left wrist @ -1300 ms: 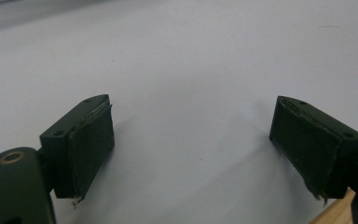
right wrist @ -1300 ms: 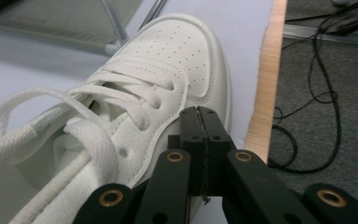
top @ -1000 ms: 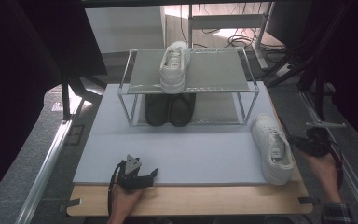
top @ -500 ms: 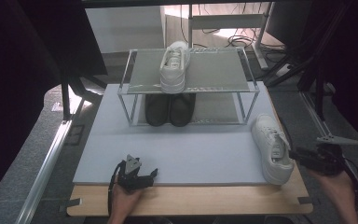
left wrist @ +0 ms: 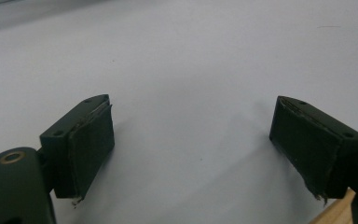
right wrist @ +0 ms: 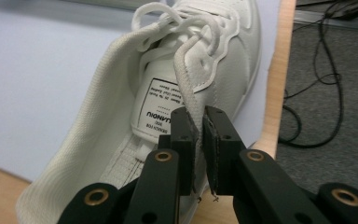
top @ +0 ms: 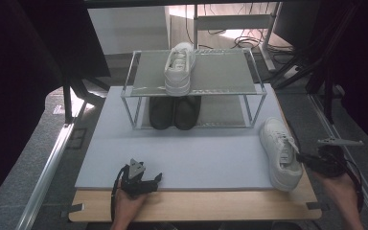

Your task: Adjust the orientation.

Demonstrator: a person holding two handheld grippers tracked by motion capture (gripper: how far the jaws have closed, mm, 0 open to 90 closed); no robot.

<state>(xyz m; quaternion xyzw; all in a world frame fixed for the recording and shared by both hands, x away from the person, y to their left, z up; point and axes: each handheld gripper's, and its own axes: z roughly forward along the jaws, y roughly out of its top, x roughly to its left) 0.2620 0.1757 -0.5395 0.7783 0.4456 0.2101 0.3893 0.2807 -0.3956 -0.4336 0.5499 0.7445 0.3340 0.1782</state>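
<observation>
A white sneaker lies at the right edge of the pale mat, toe pointing away. My right gripper is beside its right side, and its jaws have just been closing on a white lace. In the right gripper view the lace runs from the eyelets of the sneaker down between the pads of my right gripper, which press on it. My left gripper rests at the mat's near edge. In its own view my left gripper stands open over bare mat.
A two-level wire rack stands at the back of the mat. Another white sneaker sits on its top shelf, and a pair of black shoes sits below. A wooden board edges the front. Cables lie on the floor to the right.
My right hand has drawn a little to the right and toward me, away from the sneaker's side, with the lace now stretched to it. The left hand has stayed put.
</observation>
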